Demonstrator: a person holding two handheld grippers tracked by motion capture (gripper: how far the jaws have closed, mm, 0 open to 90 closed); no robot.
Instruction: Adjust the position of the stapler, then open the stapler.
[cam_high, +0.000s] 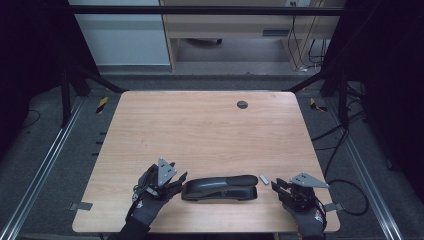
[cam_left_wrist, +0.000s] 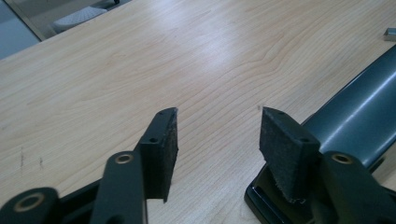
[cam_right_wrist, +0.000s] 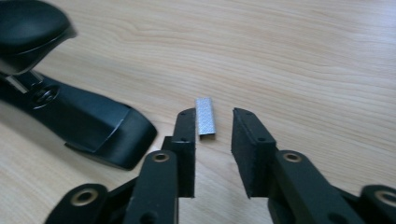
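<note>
Right gripper (cam_right_wrist: 212, 128), released, has the staple strip (cam_right_wrist: 204, 117) lying on the worktop (cam_right_wrist: 303, 60) just ahead between its jaws; stapler (cam_right_wrist: 84, 121) sits beside.

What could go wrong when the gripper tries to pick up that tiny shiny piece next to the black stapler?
The staple strip is small and lies flat on the table, so the open right gripper might push it away or drop it. It lies close to the stapler, which the gripper could bump. The open left gripper sits at the stapler's other end and might nudge it.
</note>
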